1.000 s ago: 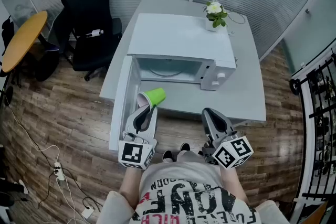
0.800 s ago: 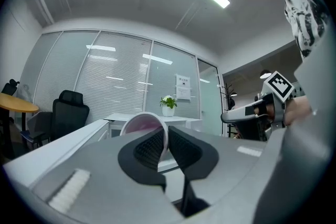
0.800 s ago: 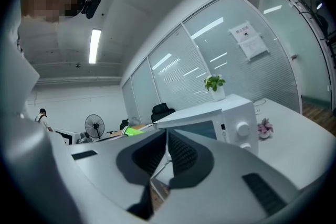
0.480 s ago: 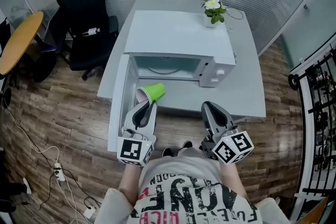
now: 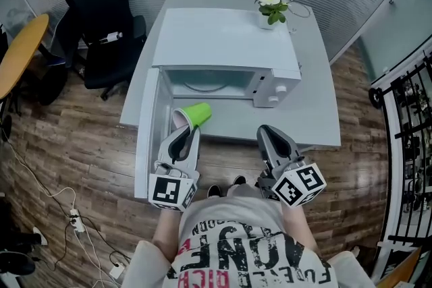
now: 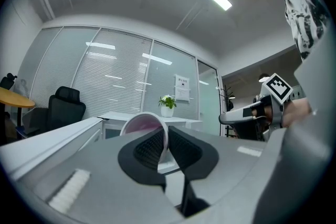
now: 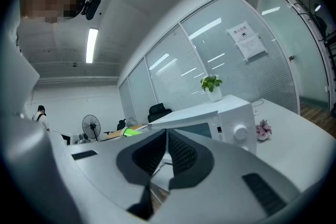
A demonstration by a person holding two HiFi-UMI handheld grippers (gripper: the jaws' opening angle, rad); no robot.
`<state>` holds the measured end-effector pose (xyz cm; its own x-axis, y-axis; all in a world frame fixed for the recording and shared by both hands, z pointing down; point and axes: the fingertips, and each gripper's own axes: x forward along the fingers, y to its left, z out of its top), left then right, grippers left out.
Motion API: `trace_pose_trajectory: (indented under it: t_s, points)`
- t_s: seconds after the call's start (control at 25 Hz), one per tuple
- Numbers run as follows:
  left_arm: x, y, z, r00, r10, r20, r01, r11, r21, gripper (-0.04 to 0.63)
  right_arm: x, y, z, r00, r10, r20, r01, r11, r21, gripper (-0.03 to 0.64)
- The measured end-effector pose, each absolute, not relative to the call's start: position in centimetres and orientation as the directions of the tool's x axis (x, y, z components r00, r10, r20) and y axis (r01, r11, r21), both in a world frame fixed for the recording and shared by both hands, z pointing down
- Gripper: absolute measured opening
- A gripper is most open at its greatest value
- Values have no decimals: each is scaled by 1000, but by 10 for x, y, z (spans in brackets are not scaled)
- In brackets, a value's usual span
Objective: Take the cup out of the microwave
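The green cup (image 5: 195, 116) is lying on its side outside the microwave (image 5: 226, 44), in front of its opening and near the front edge of the table (image 5: 317, 111). The cup's inside is showing pale pink. The door (image 5: 144, 145) is standing open at the left, and a glass plate (image 5: 204, 85) is sitting in the cavity. The left gripper (image 5: 188, 131) is pinching the cup's rim between its 2 jaws (wall between the pads). The right gripper (image 5: 265, 131) is staying clenched on nothing at the table's front edge. Both are pointing level.
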<state>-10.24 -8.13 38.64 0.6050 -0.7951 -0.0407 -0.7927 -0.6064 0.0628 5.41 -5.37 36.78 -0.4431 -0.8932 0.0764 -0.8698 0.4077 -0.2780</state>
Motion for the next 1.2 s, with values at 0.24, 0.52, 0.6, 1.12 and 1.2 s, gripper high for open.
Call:
trace_pose_trajectory:
  t_s: [0.24, 0.52, 0.6, 1.12, 1.2]
  points:
    - [-100, -81, 389, 612, -790, -38, -787, -613, 71, 40, 51, -54, 371, -451, -888, 87, -869, 414, -271, 21]
    - [-98, -79, 389, 613, -789, -45, -785, -615, 77, 40, 53, -52, 371, -444, -892, 83, -872, 410, -267, 21]
    - [-97, -78, 389, 614, -788, -44, -785, -615, 78, 40, 54, -51, 371, -443, -893, 79, -871, 408, -273, 21]
    - [-98, -71, 384, 615, -787, -57, -783, -618, 75, 40, 53, -44, 367, -440, -895, 72, -875, 410, -258, 21]
    - [-98, -69, 383, 617, -785, -62, -781, -620, 73, 40, 52, -42, 366, -440, -895, 70, -875, 410, -259, 21]
